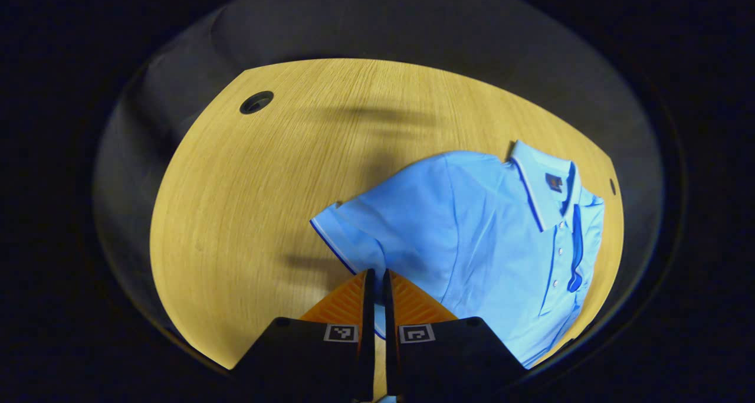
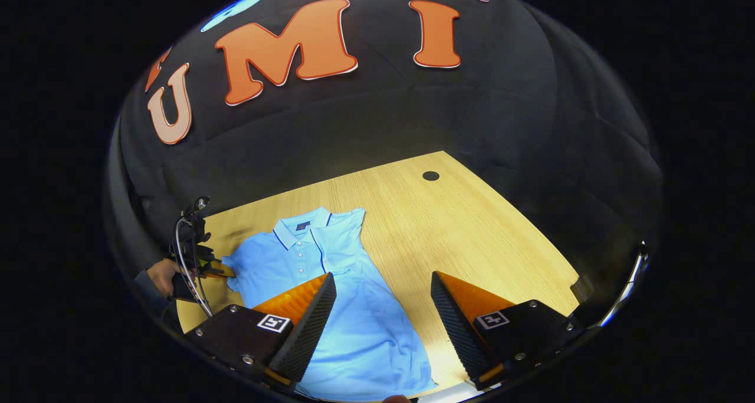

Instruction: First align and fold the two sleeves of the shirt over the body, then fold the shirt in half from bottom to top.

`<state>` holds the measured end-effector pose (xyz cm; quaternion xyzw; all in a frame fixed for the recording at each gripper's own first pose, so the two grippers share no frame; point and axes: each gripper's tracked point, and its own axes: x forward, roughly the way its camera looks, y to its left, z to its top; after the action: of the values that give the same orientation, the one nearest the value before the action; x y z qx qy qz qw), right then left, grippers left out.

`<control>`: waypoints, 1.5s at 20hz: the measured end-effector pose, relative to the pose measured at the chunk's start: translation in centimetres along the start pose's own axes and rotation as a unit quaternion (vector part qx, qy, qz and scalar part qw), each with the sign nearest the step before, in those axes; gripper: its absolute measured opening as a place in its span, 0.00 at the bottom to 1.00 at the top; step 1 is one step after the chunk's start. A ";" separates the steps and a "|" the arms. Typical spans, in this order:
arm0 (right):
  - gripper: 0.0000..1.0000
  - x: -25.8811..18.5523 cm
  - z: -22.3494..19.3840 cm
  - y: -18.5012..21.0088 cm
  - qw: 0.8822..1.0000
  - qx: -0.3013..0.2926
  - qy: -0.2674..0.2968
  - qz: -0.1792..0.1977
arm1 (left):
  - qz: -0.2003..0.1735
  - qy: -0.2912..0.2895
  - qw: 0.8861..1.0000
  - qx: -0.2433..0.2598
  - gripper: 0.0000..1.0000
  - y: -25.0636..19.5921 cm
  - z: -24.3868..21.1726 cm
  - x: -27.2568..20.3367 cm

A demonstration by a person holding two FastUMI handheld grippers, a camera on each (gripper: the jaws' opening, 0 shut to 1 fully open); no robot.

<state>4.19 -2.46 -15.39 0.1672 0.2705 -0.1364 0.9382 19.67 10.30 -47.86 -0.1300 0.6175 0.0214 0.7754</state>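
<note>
On the pale wood-grain table [image 2: 472,226] a light blue polo shirt [image 2: 354,308] lies flat, collar toward the wall. The right gripper view takes in its full length, with the right gripper [image 2: 383,308] held wide apart above it. The left gripper view shows the left gripper [image 1: 377,285] pinched together on the striped sleeve [image 1: 348,238] edge.

The right tongs [image 2: 377,308] hang open above the blue shirt [image 2: 360,320] on the wooden table [image 2: 472,232].
</note>
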 end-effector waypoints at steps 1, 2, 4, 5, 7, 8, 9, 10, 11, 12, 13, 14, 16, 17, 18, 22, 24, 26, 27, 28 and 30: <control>0.99 -0.3 -0.4 -0.2 1.000 0.001 0.001 0.001 | -0.006 -0.004 1.000 0.001 0.10 -0.2 0.1 0.0; 0.99 -0.6 -0.8 -0.7 1.000 0.002 0.004 -0.003 | -0.012 -0.012 1.000 0.002 0.10 -0.5 0.5 -0.4; 0.99 -0.8 -1.4 -1.3 1.000 0.013 0.009 -0.002 | -0.026 -0.028 0.999 0.007 0.10 -1.5 1.2 -1.5; 0.99 -0.9 -1.4 -1.6 1.000 0.019 0.010 -0.002 | -0.030 -0.033 0.999 0.012 0.10 -2.0 1.5 -2.0; 0.99 -1.3 -1.3 -1.9 1.000 0.022 0.007 -0.002 | -0.040 -0.051 0.997 0.030 0.10 -3.3 2.4 -2.8; 0.99 -1.5 -1.3 -2.1 1.000 0.019 0.004 -0.002 | -0.045 -0.059 0.996 0.041 0.10 -4.1 2.9 -3.3; 0.99 -1.7 -1.3 -2.4 1.000 0.015 0.003 -0.006 | -0.051 -0.068 0.995 0.051 0.10 -4.9 3.3 -3.7; 0.99 -1.9 -1.6 -2.6 1.000 0.014 0.003 -0.009 | -0.058 -0.074 0.994 0.061 0.10 -6.0 3.7 -4.0; 0.99 -2.1 -1.7 -2.8 1.000 0.014 0.003 -0.011 | -0.065 -0.078 0.992 0.071 0.09 -6.9 4.0 -4.2; 0.99 -2.3 -2.0 -3.0 1.000 0.015 0.003 -0.015 | -0.072 -0.081 0.991 0.082 0.09 -7.8 4.1 -4.4; 0.99 -2.5 -2.2 -3.2 1.000 0.017 0.004 -0.016 | -0.075 -0.083 0.990 0.091 0.09 -8.5 4.3 -4.6; 0.99 -2.6 -2.5 -3.4 1.000 0.019 0.004 -0.019 | -0.079 -0.084 0.988 0.100 0.09 -9.2 4.4 -4.8; 0.98 -3.0 -2.9 -3.9 0.999 0.022 0.006 -0.024 | -0.086 -0.086 0.986 0.118 0.10 -10.8 4.6 -5.0; 0.98 -3.1 -3.1 -4.1 0.999 0.024 0.007 -0.028 | -0.091 -0.085 0.984 0.126 0.10 -11.5 4.6 -5.1; 0.98 -3.4 -3.4 -4.2 0.999 0.028 0.007 -0.029 | -0.095 -0.083 0.983 0.135 0.10 -12.5 4.4 -4.9; 0.99 -3.9 -4.1 -5.0 0.998 0.044 0.009 -0.040 | -0.116 -0.078 0.977 0.162 0.09 -15.6 4.0 -4.7; 0.99 -4.0 -4.6 -5.2 0.998 0.048 0.012 -0.043 | -0.127 -0.076 0.974 0.172 0.10 -16.9 4.0 -4.8; 0.99 -4.2 -4.9 -5.2 0.998 0.052 0.012 -0.044 | -0.158 -0.077 0.969 0.174 0.12 -18.7 3.5 -5.3; 0.98 -4.2 -5.0 -5.2 0.998 0.053 0.012 -0.043 | -0.175 -0.077 0.966 0.174 0.13 -19.4 3.3 -5.6; 0.99 -4.3 -5.2 -5.1 0.998 0.054 0.013 -0.042 | -0.198 -0.076 0.962 0.172 0.20 -20.3 3.0 -6.2; 0.99 -4.3 -5.5 -4.9 0.998 0.054 0.015 -0.035 | -0.230 -0.074 0.956 0.169 0.49 -21.4 2.2 -7.7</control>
<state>-3.59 -4.09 -18.57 0.2103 0.2823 -0.1815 0.9182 24.08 -8.84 -36.30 -0.1335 0.5064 -0.2523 0.8137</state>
